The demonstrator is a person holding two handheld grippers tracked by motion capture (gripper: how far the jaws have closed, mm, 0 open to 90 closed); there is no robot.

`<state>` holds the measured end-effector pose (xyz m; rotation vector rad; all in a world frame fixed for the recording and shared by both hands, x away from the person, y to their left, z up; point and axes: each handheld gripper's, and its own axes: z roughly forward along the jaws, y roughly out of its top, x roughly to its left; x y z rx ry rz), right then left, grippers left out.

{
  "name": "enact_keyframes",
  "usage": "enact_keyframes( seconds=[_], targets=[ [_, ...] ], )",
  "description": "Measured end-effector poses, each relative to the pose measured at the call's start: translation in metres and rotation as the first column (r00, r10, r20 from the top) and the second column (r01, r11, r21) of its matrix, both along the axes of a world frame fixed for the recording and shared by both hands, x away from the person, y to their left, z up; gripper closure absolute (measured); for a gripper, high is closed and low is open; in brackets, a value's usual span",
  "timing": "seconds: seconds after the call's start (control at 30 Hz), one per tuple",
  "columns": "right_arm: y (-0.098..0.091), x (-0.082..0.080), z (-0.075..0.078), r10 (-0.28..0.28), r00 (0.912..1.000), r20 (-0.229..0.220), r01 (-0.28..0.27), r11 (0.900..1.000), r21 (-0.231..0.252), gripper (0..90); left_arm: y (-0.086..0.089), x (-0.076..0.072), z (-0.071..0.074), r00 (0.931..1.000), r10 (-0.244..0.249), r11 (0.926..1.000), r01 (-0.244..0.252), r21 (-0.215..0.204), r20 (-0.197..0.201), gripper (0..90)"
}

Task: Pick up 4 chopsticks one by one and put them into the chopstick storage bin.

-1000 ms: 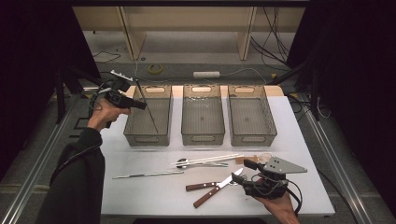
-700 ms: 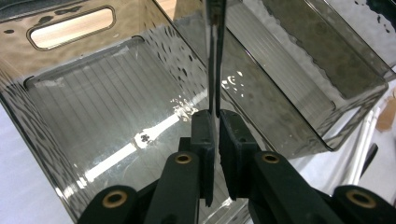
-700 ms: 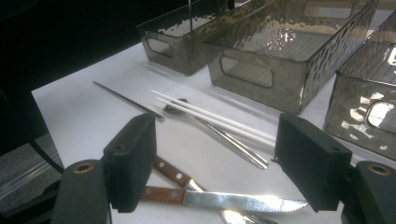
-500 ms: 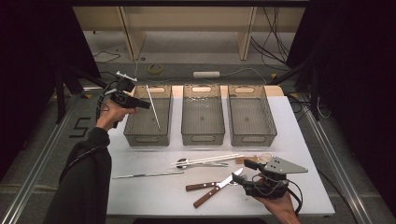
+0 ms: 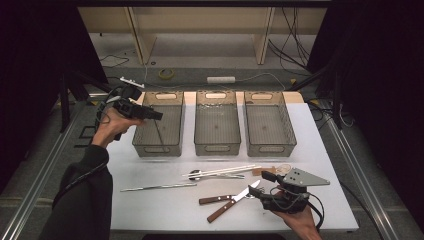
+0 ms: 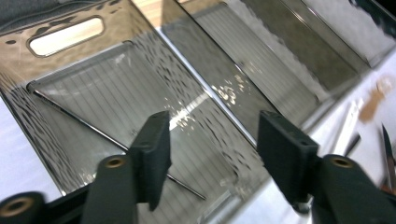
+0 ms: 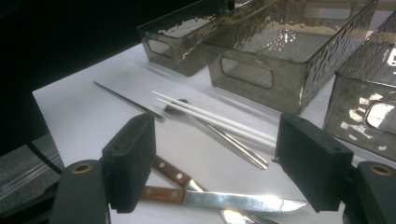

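I am working from my edge of the table point(image 5: 150, 210) outward, taking the middle bin point(image 5: 217, 123) as the reference. Nearest me, on my right and well short of that bin, I am holding the right gripper point(image 5: 264, 196) low over the cutlery with its jaws standing apart and nothing between them. It is parked here, by my judgement, so that it is ready for the next piece. Just beyond its jaws, two wood-handled knives point(image 7: 219, 199) are lying crossed. Farther toward the middle bin, a pair of white chopsticks point(image 7: 212, 116) and a spoon point(image 7: 224, 137) are lying side by side; a single metal chopstick point(image 5: 159, 187) is lying to their left.

Left of the middle bin, I am holding the left gripper point(image 5: 155, 115) over the left bin point(image 5: 159, 125). Its jaws have just been opening and are now standing apart with nothing between them. The matching metal chopstick point(image 6: 100, 133) is lying slantwise on the floor of the left bin; I judge this bin is being used for metal chopsticks. The near end of that chopstick is passing behind my left jaw in the left gripper view. The right bin point(image 5: 269, 125) contents are hard to make out through the rippled walls. A pale object near the right gripper's grey plate is too small to identify.
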<state>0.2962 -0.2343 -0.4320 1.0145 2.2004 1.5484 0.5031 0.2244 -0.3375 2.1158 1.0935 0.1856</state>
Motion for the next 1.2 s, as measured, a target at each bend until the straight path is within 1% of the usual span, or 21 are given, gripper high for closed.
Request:
enact_keyframes(
  seconds=[0.03,0.13,0.2,0.27,0.4,0.47,0.5,0.53,0.57,0.6,0.67,0.73,0.8,0.87,0.97,1.0,1.03,1.07,1.1,1.17,1.2],
  targets=[
    [0.0,0.0,0.0,0.0,1.0,0.0,0.0,1.0,0.0,29.8,-0.001,-0.006,0.002,0.9999,-0.011,0.9999,0.011,0.007,0.011,40.3],
    [0.0,0.0,0.0,0.0,1.0,-0.001,0.0,1.0,-0.003,29.8,-0.004,-0.024,0.008,0.9983,-0.043,0.9991,0.043,0.006,0.039,37.4],
    [0.0,0.0,0.0,0.0,1.0,-0.001,0.0,1.0,-0.004,29.8,-0.007,-0.036,0.01,0.9963,-0.063,0.9978,0.062,0.025,0.059,36.3],
    [0.0,0.0,0.0,0.0,1.0,0.0,0.0,1.0,-0.004,29.8,-0.009,-0.047,0.011,0.9943,-0.086,0.9956,0.083,0.043,0.064,34.7],
    [0.0,0.0,0.001,-0.001,1.0,0.001,0.001,1.0,-0.003,29.7,-0.012,-0.067,0.008,0.9891,-0.118,0.9926,0.114,0.042,0.089,32.0],
    [0.0,0.0,0.001,-0.002,1.0,0.002,0.002,1.0,-0.002,29.7,-0.014,-0.077,0.004,0.9862,-0.13,0.9913,0.128,0.03,0.102,31.0],
    [0.0,-0.001,0.001,-0.003,1.0,0.001,0.003,1.0,-0.002,29.7,-0.016,-0.081,0.002,0.9845,-0.145,0.9893,0.143,0.031,0.098,30.9],
    [0.0,0.0,0.001,-0.003,1.0,0.001,0.003,1.0,-0.002,29.6,-0.019,-0.085,-0.001,0.9843,-0.158,0.9865,0.154,0.056,0.079,30.7],
    [0.0,-0.001,0.001,-0.002,1.0,0.003,0.002,1.0,-0.001,29.6,-0.022,-0.089,-0.004,0.9831,-0.168,0.9828,0.162,0.089,0.071,29.4],
    [0.001,-0.001,0.002,-0.002,1.0,0.005,0.002,1.0,0.0,29.6,-0.024,-0.094,-0.006,0.9818,-0.178,0.9797,0.171,0.104,0.065,29.2],
    [0.001,-0.002,0.003,0.0,0.9999,0.013,0.0,1.0,-0.003,29.6,-0.03,-0.101,-0.01,0.9739,-0.223,0.9667,0.215,0.139,0.044,29.3],
    [0.001,-0.003,0.004,0.001,0.9999,0.014,-0.001,1.0,0.0,29.6,-0.033,-0.106,-0.014,0.9733,-0.227,0.9581,0.217,0.187,0.034,29.7],
    [0.001,-0.003,0.004,0.001,0.9999,0.014,-0.001,1.0,-0.005,29.6,-0.033,-0.109,-0.02,0.9719,-0.235,0.9517,0.228,0.206,0.011,30.4],
    [0.001,-0.003,0.004,0.002,0.9999,0.013,-0.002,1.0,-0.002,29.6,-0.033,-0.111,-0.025,0.9687,-0.248,0.9406,0.245,0.235,-0.016,32.1],
    [0.001,-0.002,0.003,0.003,0.9999,0.012,-0.002,1.0,-0.003,29.6,-0.034,-0.112,-0.035,0.9673,-0.249,0.9219,0.252,0.295,-0.047,34.4],
    [0.001,-0.002,0.003,0.003,0.9999,0.01,-0.003,1.0,-0.004,29.6,-0.034,-0.112,-0.038,0.9656,-0.254,0.9164,0.259,0.305,-0.058,34.8],
    [0.001,-0.002,0.003,0.005,0.9999,0.009,-0.005,1.0,-0.005,29.6,-0.035,-0.112,-0.041,0.9643,-0.256,0.9135,0.264,0.309,-0.069,35.5],
    [0.001,-0.003,0.003,0.007,0.9999,0.012,-0.007,1.0,-0.006,29.6,-0.036,-0.113,-0.044,0.9621,-0.262,0.9086,0.272,0.317,-0.075,36.6],
    [0.002,-0.003,0.004,0.007,0.9999,0.013,-0.007,1.0,-0.006,29.6,-0.037,-0.113,-0.048,0.9594,-0.268,0.9024,0.282,0.326,-0.088,37.7],
    [0.002,-0.003,0.004,0.008,0.9999,0.012,-0.008,0.9999,-0.007,29.6,-0.04,-0.114,-0.054,0.9517,-0.284,0.8896,0.307,0.338,-0.116,39.2],
    [0.002,-0.003,0.003,0.008,0.9999,0.013,-0.008,1.0,-0.006,29.6,-0.041,-0.114,-0.058,0.9508,-0.286,0.8891,0.31,0.337,-0.12,40.5]
  ],
)
